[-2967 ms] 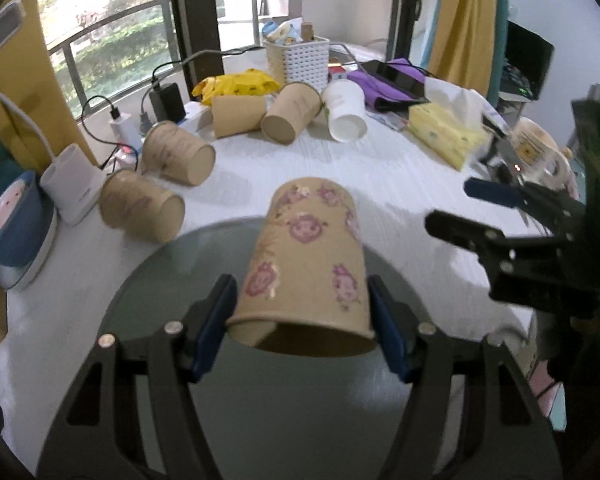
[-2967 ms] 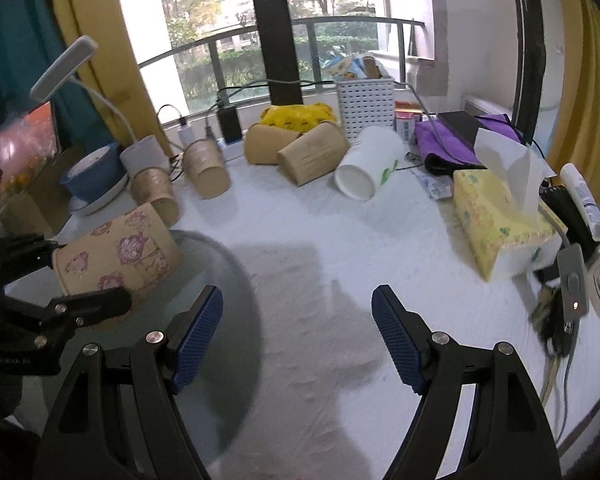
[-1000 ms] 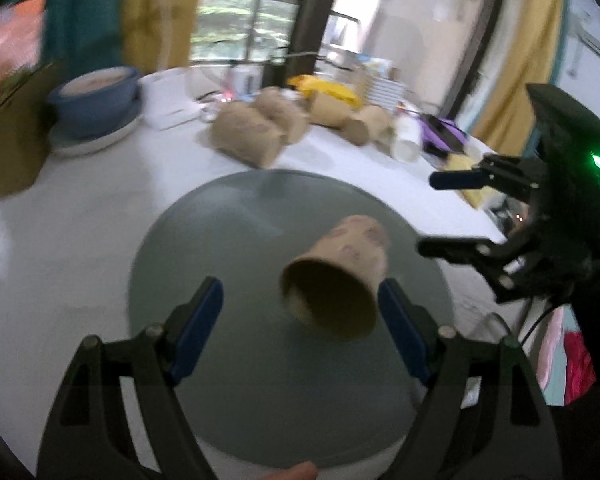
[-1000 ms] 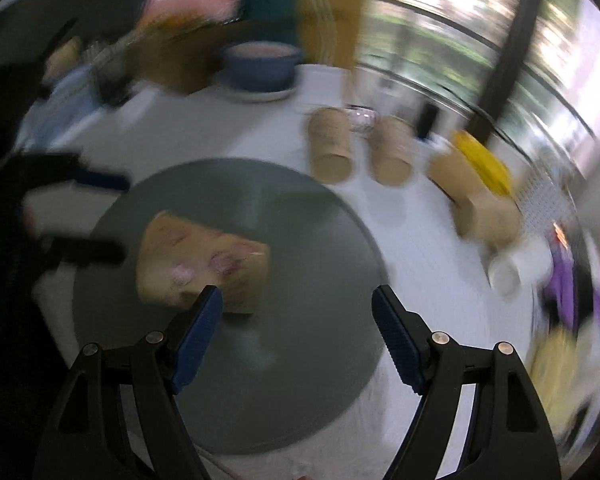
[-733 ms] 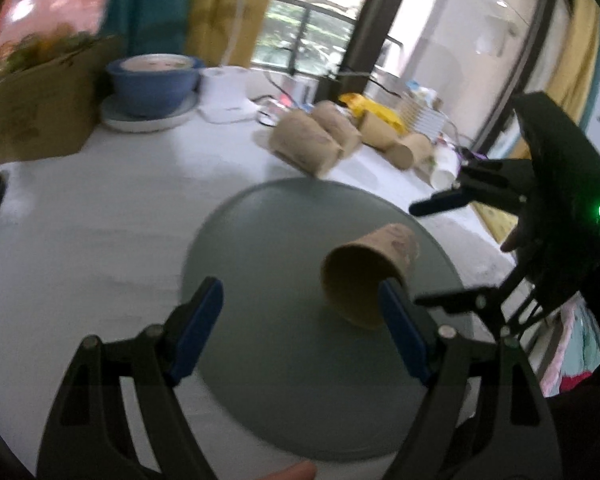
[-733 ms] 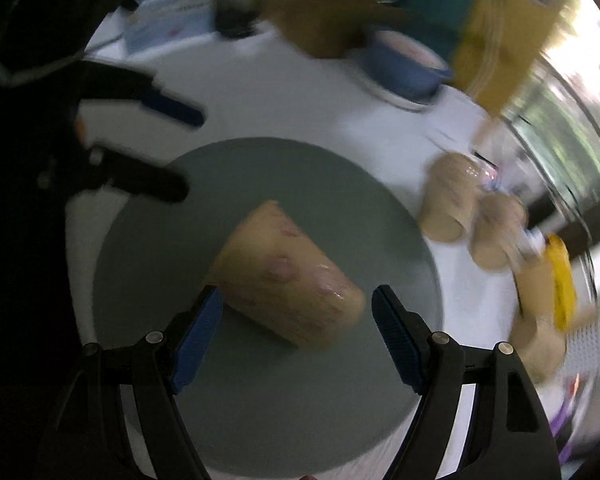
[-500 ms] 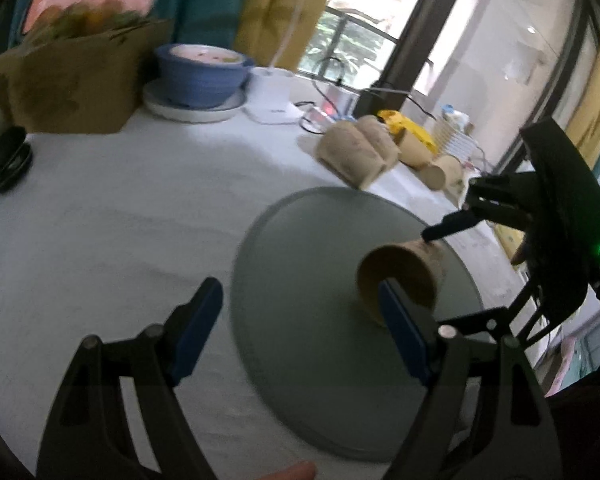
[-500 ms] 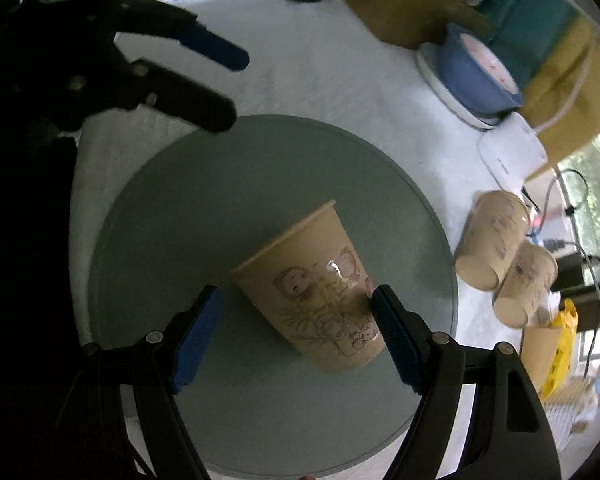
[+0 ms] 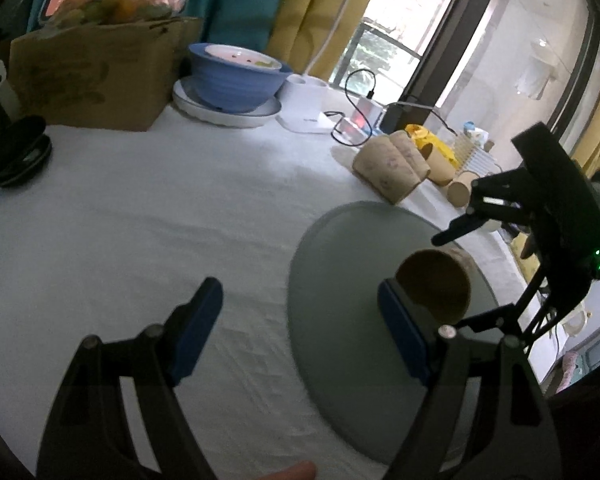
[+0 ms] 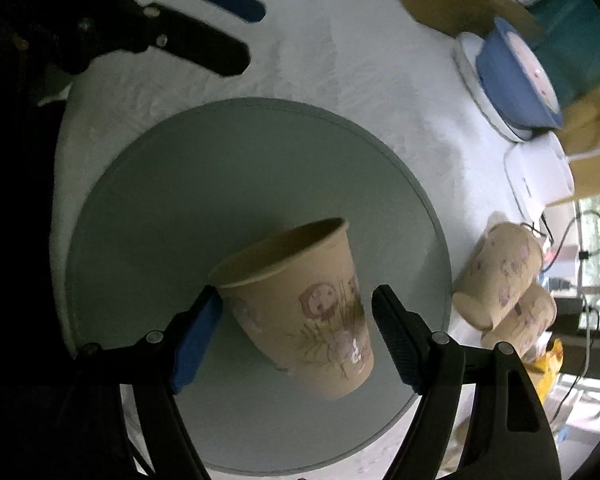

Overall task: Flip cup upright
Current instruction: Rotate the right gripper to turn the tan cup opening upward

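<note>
Cup (image 10: 300,304) on its side on grey mat (image 10: 180,184), between fingers of my right hand-held gripper (image 10: 296,332); jaws close beside walls, contact not certain, cannot tell if gripped. My left hand-held gripper (image 9: 300,320) wide open, empty, off over table (image 9: 140,208). Step, I judge: grasp for flip. Next: close gently, paper crushes; lift, rotate mouth up, set on mat.

Between the right gripper's (image 10: 296,320) fingers, the cup (image 10: 300,308) hides whether the pads touch its wall. In the left wrist view, the right-hand finger (image 9: 404,332) covers the cup's lower rim. The cups (image 9: 392,168) far beyond the fingers are too small to count.
</note>
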Tool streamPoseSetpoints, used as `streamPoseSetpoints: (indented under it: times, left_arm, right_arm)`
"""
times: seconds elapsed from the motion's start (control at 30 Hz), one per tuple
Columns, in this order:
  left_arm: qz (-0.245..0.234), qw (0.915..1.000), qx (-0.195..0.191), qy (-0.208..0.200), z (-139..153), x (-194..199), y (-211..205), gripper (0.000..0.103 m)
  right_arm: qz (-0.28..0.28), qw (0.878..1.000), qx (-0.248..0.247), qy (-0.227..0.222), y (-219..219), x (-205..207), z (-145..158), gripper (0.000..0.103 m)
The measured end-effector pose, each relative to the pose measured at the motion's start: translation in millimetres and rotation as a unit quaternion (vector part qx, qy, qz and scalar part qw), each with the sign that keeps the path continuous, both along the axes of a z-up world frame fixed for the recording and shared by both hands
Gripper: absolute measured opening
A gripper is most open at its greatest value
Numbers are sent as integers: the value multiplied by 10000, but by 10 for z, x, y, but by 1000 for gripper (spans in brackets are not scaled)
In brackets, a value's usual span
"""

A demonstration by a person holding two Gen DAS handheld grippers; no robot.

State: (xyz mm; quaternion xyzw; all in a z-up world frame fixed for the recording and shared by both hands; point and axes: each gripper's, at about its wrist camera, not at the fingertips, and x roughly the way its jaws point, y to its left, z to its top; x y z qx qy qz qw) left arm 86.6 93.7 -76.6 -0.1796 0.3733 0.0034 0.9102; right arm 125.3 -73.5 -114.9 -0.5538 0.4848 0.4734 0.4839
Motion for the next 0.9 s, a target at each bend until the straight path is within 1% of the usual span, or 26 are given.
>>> streamPoseSetpoints:
  times: [0.13,0.23,0.33,0.43,0.5,0.77,0.9]
  left_arm:
    - [37,10000,79,37,-29,-7,37,81]
    - [88,9999,88,76,-62,-15,65,81]
    - [106,9999,64,109,-91,-12,78,81]
    - [90,9999,36,130,-111,-20,81,81]
    - [75,9999,26,131,-116,-21,75,81]
    - [35,9998,64,169,-120,1,48,81]
    - [-19,9998,112,158,-80,11,-2,81]
  right_arm:
    - [249,9995,-215,2,74,26,-75,80]
    - [401,9986,-331,-7,116,33,-114,76]
    - [468,9980,-415,-35,138,48,-152,75]
    - [544,9970,-556,-22,126,56,-206,69]
    - [589,9964,-608,-54,122,54,-233,69]
    - [405,9977,-536,-127,87,24,-193,66]
    - [212,9989,-386,-165,51,58,-130,66]
